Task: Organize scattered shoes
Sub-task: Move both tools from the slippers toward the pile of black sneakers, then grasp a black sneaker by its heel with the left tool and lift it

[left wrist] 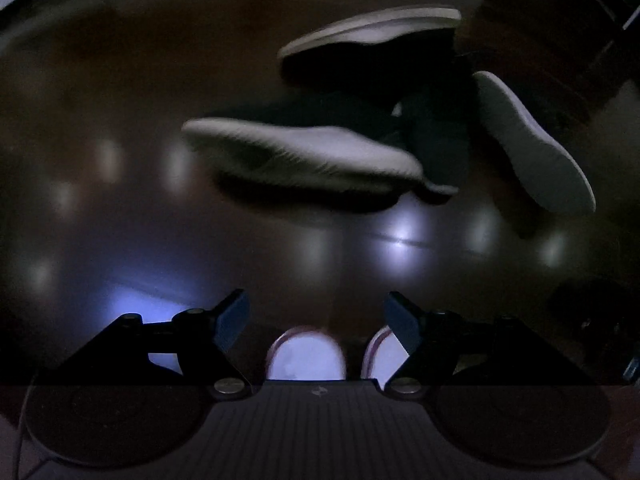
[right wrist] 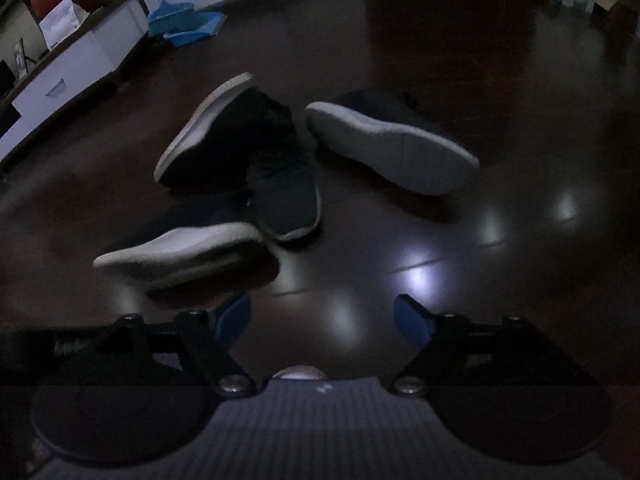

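In the right wrist view, the right gripper [right wrist: 322, 320] hangs low over a dark, glossy wooden floor [right wrist: 500, 80], its two black fingers with blue pads [right wrist: 408, 322] spread wide apart and holding nothing. Bright spots of reflected light lie on the boards just ahead of it.

Closest to this gripper, just beyond its left finger, lies a dark fabric sneaker with a pale grey sole [right wrist: 180, 250], tipped on its side so the sole faces the camera. Behind it, and touching or nearly touching it, a second dark knit sneaker with a thin white rim [right wrist: 286, 192] sits upright, toe pointing toward the camera. Against its far left side leans a third dark sneaker with a white edge sole [right wrist: 224, 136], also on its side. Off to the right, apart from the cluster, a fourth dark sneaker with a broad grey sole [right wrist: 392, 150] is turned over, sole up.

In the far left stands a white low cabinet [right wrist: 72, 76], with a blue dustpan and brush [right wrist: 180, 24] on the floor beyond it.

In the left wrist view, the left gripper [left wrist: 316, 320] likewise hovers with its fingers parted and empty. Two rounded white shoe toes [left wrist: 306, 356] show just beneath it. Further on lie the same sneakers, blurred: the side-lying one [left wrist: 300, 156] nearest, another [left wrist: 532, 140] to the right, a third [left wrist: 372, 36] behind.
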Motion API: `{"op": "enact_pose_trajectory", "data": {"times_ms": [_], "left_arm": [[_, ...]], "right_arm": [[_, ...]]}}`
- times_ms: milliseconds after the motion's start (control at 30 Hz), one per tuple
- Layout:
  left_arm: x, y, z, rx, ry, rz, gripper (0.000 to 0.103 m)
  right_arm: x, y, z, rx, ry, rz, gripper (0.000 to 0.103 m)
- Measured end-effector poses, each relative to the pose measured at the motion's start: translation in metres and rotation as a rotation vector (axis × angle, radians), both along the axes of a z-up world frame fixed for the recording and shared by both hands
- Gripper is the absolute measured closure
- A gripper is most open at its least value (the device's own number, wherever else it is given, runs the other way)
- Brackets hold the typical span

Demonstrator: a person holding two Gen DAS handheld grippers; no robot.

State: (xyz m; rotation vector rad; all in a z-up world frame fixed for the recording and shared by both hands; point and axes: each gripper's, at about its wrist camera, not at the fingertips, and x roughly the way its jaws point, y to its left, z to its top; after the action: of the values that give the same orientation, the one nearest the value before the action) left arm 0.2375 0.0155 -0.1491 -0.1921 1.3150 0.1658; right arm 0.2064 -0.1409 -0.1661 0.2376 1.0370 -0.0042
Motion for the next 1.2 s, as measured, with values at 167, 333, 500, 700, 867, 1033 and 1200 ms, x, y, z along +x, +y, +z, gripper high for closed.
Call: {"op": "enact_pose_trajectory", "data": {"times_ms": [167, 333, 500, 700, 867, 1033, 1200], "left_arm": [[0.065, -0.062, -0.019, -0.004, 0.013, -0.026, 0.027], [0.14, -0.127, -0.034, 0.028, 0.003, -0.105, 0.031], [0.2, -0.181, -0.036, 0.035, -0.06, -0.164, 0.038], [0.242, -0.238, -0.049, 0.014, -0.096, -0.224, 0.045], [0.249, -0.264, -0.078, 0.03, -0.065, -0.266, 0.046], [0.241, -0.265, -0.087, 0.045, -0.076, -0.291, 0.041], [0.232, -0.25, -0.088, 0.019, -0.069, -0.266, 0.041]], "right_arm": [[0.027, -0.056, -0.014, -0.007, 0.032, -0.003, 0.022], [0.054, -0.113, -0.02, 0.018, 0.037, -0.073, 0.022], [0.077, -0.158, -0.031, 0.034, 0.027, -0.132, 0.022], [0.082, -0.19, -0.041, 0.047, 0.027, -0.183, 0.022], [0.083, -0.202, -0.048, 0.052, 0.042, -0.219, 0.022], [0.093, -0.202, -0.054, 0.053, 0.037, -0.196, 0.022], [0.105, -0.197, -0.054, 0.047, 0.019, -0.124, 0.022]]}}
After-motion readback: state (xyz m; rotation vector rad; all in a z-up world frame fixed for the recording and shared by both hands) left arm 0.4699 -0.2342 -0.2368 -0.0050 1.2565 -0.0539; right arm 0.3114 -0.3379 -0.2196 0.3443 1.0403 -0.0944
